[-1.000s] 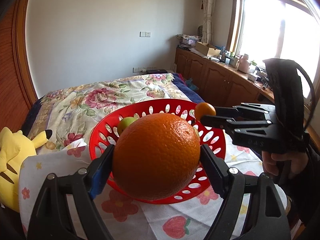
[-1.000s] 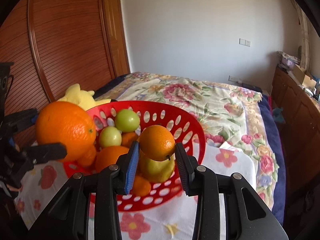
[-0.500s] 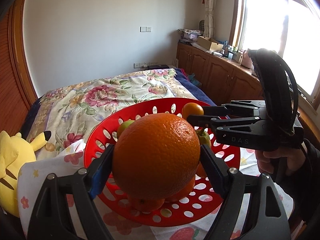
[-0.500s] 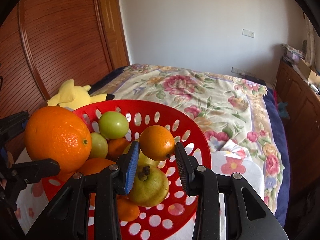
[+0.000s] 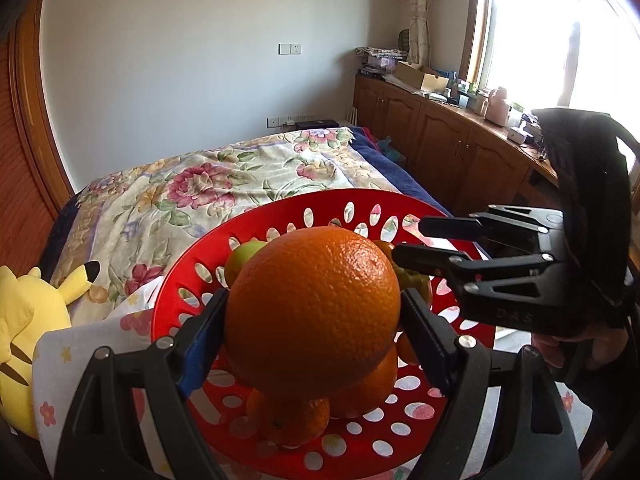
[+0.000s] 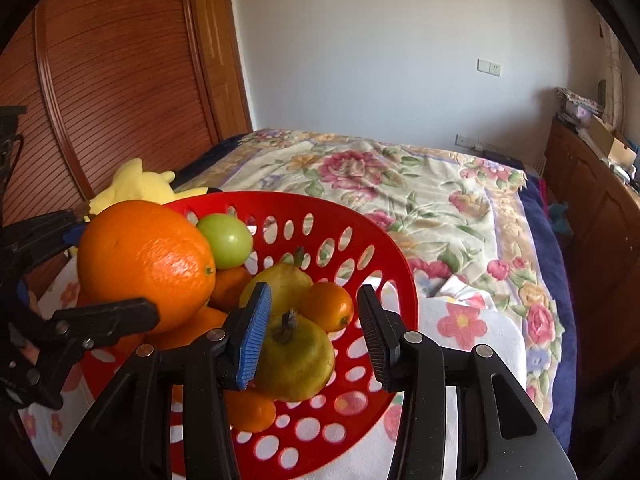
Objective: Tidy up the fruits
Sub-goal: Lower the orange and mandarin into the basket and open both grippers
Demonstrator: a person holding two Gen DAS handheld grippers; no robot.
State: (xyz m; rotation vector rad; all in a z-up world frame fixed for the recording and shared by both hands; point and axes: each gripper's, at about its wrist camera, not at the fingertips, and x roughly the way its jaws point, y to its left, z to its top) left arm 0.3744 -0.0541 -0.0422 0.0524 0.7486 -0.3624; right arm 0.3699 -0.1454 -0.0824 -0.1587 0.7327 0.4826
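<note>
The left gripper (image 5: 316,332) clamps a large orange (image 5: 313,312) above the near left edge of the red basket (image 6: 384,264). The right gripper (image 6: 314,332) is opening, nothing pressed between its pads; a small orange (image 6: 329,306) lies in the basket beside a pear (image 6: 296,356).
</note>
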